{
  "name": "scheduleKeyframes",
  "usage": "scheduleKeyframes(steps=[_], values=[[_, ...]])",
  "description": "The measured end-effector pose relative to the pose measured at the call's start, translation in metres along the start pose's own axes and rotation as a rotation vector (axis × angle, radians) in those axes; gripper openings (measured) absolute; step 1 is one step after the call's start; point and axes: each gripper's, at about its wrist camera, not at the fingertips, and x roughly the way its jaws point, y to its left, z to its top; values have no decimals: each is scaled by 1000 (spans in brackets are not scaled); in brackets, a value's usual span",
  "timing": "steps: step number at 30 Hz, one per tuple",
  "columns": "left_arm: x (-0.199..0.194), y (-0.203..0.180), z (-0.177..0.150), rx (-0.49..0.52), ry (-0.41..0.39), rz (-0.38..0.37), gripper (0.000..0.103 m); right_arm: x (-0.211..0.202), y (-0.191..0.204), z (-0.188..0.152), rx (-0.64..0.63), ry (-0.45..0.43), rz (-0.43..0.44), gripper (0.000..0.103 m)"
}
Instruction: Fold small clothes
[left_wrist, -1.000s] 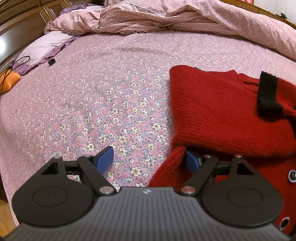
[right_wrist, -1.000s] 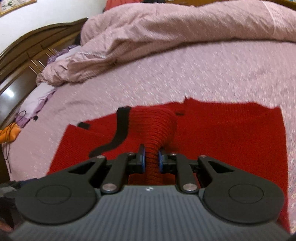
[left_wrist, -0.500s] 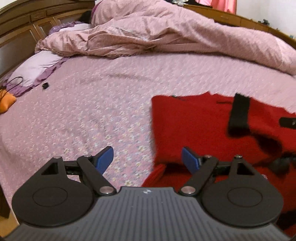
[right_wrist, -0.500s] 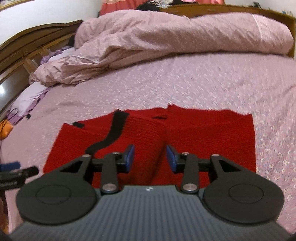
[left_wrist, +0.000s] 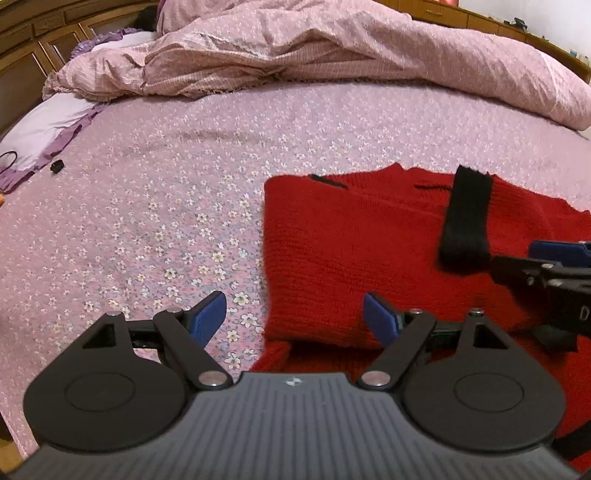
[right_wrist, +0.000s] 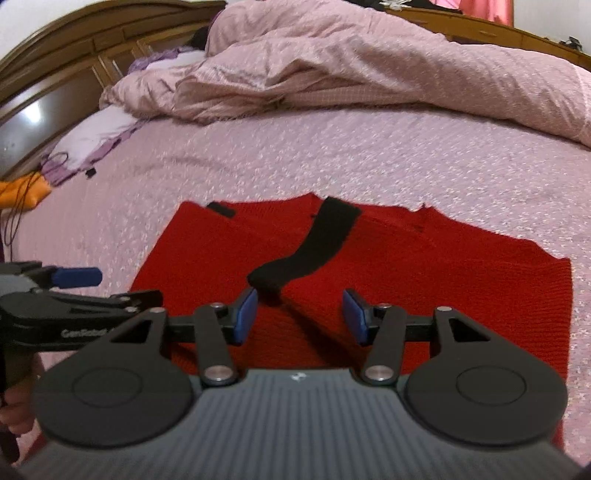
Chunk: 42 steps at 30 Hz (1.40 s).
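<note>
Bed (left_wrist: 155, 206) w/ pink flowered sheet is carrying everything; rumpled duvet (left_wrist: 332, 48) is lying along the far side. Red knit sweater (left_wrist: 351, 251) is lying flat on the near-right part of the bed, long axis running left-right across both views, sides already folded in, a black-cuffed sleeve (right_wrist: 310, 243) lying diagonally over the middle.

Left tool (left_wrist: 295, 319) is hanging wide, nothing btwn the pads; it's straddling the sweater's left edge, left pad over bare sheet, right pad over red knit. Right tool (right_wrist: 299, 315) is sitting about half open, jaws have just been opening, nothing gripped: the sleeve's cuff end is lying just ahead of its left pad, not pinched. In the right wrist view the left tool (right_wrist: 75, 277) is showing at the left edge, beside the sweater's left side.

Judgement: sleeve fold looks done. Next prob. a fold along the short axis, near hem carried away toward the collar. The sweater is lying directly ahead and below both tools, the left one nearer the left corner, the right one nearer centre, so the right one needs to shift rightward first.
</note>
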Motion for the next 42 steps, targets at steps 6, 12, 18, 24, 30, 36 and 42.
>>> scheduleKeyframes(steps=[6, 12, 18, 24, 30, 36, 42], values=[[10, 1, -4, 0, 24, 4, 85, 10, 6, -4, -14, 21, -10, 58], [13, 1, -4, 2, 28, 5, 85, 16, 4, -7, -9, 39, -13, 58], [14, 1, -5, 3, 31, 6, 85, 18, 4, -9, -6, 40, -12, 58], [15, 0, -5, 9, 30, 10, 85, 18, 1, -9, 13, 35, -6, 59], [15, 0, -6, 9, 32, 11, 85, 18, -1, -8, 27, 32, -16, 49], [16, 0, -7, 13, 31, 13, 85, 17, -8, -8, 63, 27, -17, 33], [14, 0, -6, 16, 27, 16, 85, 3, -17, -7, 96, -23, -7, 14]])
